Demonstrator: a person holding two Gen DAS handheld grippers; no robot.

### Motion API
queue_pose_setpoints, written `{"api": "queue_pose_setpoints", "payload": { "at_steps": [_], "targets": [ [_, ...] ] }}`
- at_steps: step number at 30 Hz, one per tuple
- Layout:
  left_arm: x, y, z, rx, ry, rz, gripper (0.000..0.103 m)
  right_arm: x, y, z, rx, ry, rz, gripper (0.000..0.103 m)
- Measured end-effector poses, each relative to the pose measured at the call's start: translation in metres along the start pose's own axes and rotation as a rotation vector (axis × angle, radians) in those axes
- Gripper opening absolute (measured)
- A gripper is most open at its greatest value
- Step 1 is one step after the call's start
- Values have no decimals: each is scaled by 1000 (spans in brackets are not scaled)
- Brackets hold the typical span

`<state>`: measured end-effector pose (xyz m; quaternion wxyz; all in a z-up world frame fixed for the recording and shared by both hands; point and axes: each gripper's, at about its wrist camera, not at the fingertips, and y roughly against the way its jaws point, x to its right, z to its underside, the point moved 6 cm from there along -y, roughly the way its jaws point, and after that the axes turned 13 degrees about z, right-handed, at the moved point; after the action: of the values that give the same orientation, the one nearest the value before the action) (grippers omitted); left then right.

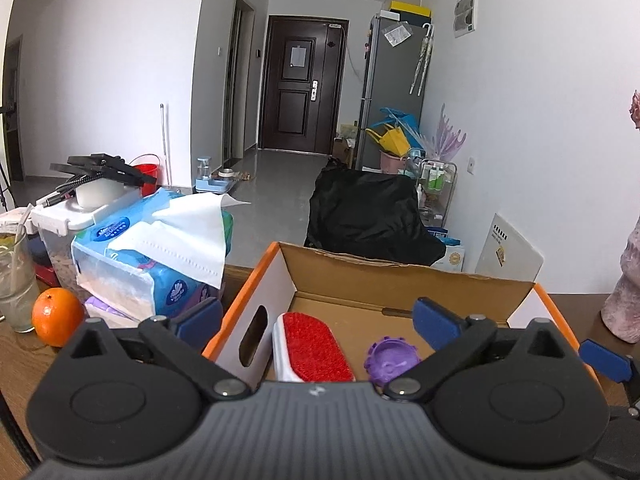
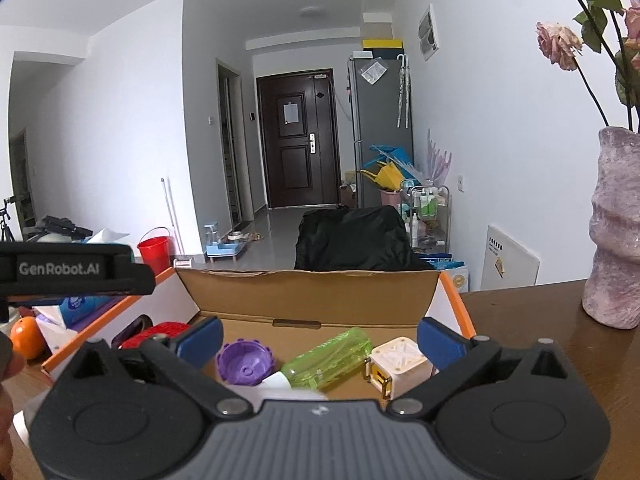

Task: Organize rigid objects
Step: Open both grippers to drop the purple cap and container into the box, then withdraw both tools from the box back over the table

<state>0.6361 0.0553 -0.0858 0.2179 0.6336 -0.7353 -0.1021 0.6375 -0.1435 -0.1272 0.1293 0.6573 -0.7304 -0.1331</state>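
Note:
An open cardboard box with orange edges stands on the wooden table; it also shows in the right wrist view. Inside lie a red-and-white brush, a purple ridged cap, a green translucent case and a cream cube adapter. The brush and the cap also show in the right wrist view. My left gripper is open and empty above the box's near left part. My right gripper is open and empty above the box's near edge.
A tissue pack, an orange, a glass with a straw and a plastic container stand left of the box. A pink vase with flowers stands on the table at the right. The left gripper's body shows at the left.

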Motion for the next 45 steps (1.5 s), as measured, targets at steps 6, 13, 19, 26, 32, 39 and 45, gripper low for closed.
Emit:
{"api": "queue_pose_setpoints", "payload": {
  "at_steps": [6, 13, 19, 26, 32, 39, 45],
  "targets": [
    [4, 3, 0, -1, -8, 1, 103, 1, 2, -1, 5, -9, 6, 103],
    [6, 9, -1, 12, -18, 5, 103, 4, 10, 2, 23, -5, 14, 103],
    [7, 19, 3, 10, -33, 9, 103, 8, 17, 3, 27, -7, 16, 103],
    [10, 35, 8, 22, -36, 15, 103, 17, 30, 5, 32, -18, 20, 103],
    [12, 47, 14, 22, -45, 10, 103, 24, 42, 9, 42, -17, 34, 103],
    [11, 65, 21, 30, -42, 13, 103, 32, 58, 15, 46, -16, 51, 103],
    [14, 81, 30, 29, -57, 3, 103, 40, 73, 21, 49, -21, 58, 103]
  ]
}}
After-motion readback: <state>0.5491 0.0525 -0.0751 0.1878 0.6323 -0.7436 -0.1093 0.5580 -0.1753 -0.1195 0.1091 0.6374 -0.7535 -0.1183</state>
